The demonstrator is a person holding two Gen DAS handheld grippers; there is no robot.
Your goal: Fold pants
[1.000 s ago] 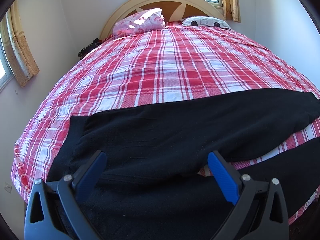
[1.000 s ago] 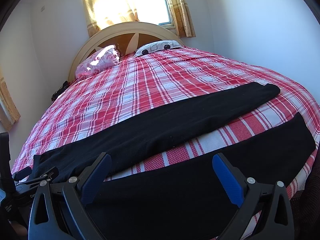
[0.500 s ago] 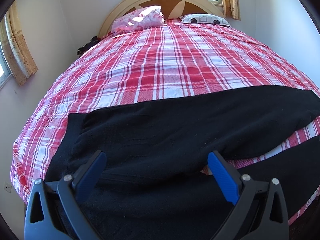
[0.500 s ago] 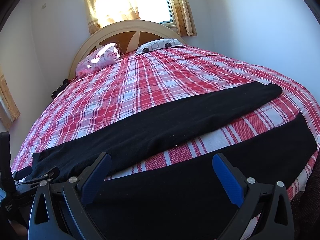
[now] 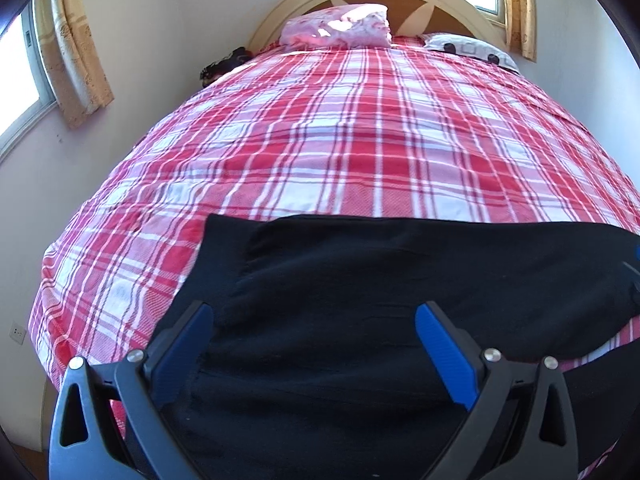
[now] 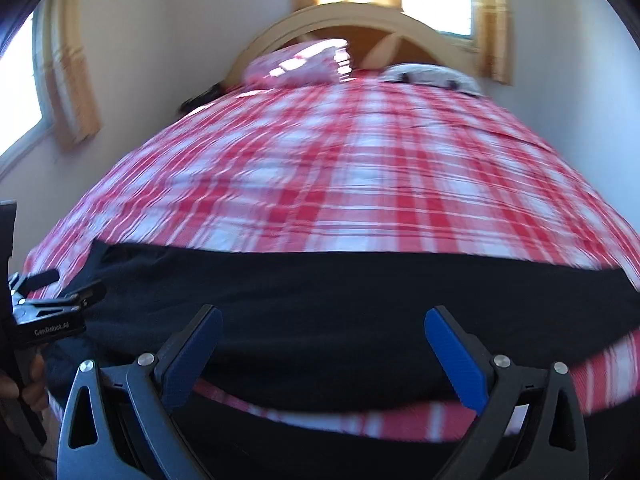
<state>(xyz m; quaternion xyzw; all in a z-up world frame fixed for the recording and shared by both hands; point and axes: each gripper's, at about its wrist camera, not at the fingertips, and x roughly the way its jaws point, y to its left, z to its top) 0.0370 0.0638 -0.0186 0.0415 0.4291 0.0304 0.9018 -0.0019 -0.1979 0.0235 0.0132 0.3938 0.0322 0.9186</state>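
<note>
Black pants [image 5: 400,280] lie flat across the near end of the plaid bed [image 5: 360,140]. My left gripper [image 5: 312,332] and right gripper [image 6: 324,336] are both spread wide, holding nothing — hovering low over the fabric, probably lining up a grab for the first fold.

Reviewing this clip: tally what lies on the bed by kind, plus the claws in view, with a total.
Black pants: 1
Pillows: 2, one pink and one white with dark spots
Plaid bedspread: 1
Claws: 2, the left claw and the right claw, both open
Total: 6
</note>
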